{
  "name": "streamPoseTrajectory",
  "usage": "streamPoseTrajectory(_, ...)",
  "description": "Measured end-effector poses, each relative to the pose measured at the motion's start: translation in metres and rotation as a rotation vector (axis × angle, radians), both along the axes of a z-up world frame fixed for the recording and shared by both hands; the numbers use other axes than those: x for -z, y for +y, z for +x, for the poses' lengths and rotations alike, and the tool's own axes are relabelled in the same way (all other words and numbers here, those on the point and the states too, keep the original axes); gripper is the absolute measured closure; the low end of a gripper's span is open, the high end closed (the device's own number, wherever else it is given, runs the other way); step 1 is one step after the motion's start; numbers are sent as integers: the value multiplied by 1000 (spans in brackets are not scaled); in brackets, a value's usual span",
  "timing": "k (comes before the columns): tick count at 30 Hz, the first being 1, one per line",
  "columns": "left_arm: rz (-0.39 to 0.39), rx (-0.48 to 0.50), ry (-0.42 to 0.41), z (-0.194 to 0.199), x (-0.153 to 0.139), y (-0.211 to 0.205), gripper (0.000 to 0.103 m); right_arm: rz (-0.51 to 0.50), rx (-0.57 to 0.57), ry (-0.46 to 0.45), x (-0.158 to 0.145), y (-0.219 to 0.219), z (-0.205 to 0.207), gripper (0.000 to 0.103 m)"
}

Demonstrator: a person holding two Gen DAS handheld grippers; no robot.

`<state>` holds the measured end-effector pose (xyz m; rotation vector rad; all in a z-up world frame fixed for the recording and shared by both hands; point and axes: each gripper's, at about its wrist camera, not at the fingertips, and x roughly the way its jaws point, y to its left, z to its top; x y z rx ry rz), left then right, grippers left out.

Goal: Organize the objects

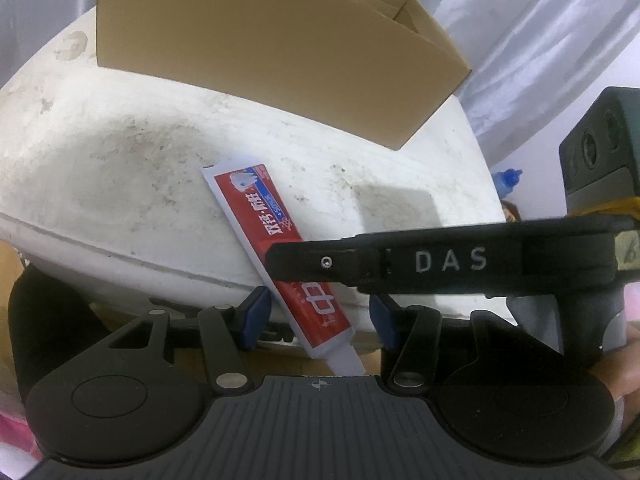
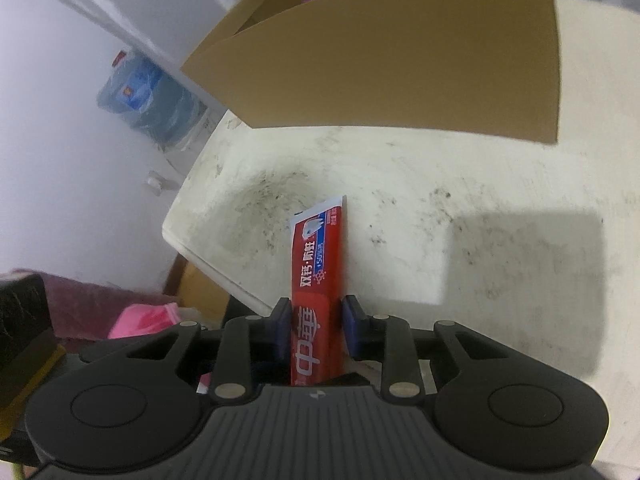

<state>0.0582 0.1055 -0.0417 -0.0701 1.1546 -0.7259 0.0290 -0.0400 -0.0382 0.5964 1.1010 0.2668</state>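
Observation:
A red and white toothpaste tube (image 1: 280,236) slants across the front edge of a stained white table (image 1: 120,152). My right gripper (image 2: 316,320) is shut on the tube (image 2: 320,280), its blue pads pressing both sides, and the crimped end points towards the cardboard box (image 2: 400,60). In the left wrist view one black finger (image 1: 400,264) of the right gripper reaches in from the right and crosses the tube. My left gripper (image 1: 320,320) stands open around the tube's cap end, with a gap between each pad and the tube.
The open cardboard box (image 1: 260,52) stands at the back of the table, something purple inside it. A large water jug (image 2: 148,96) sits on the floor to the left, and a pink bag (image 2: 144,316) lies below the table edge. A blue bottle cap (image 1: 508,180) shows at the right.

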Motion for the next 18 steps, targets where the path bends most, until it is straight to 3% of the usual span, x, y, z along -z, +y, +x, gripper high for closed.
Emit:
streamPoseTrajectory(12,7,13,-106,-9,-11,-6,50,276,120,59,28,-32,-4,72)
streamPoseTrajectory(18,-15,24,-96,-5,-7,-10,50,387,179,88,41,-47,-6,72)
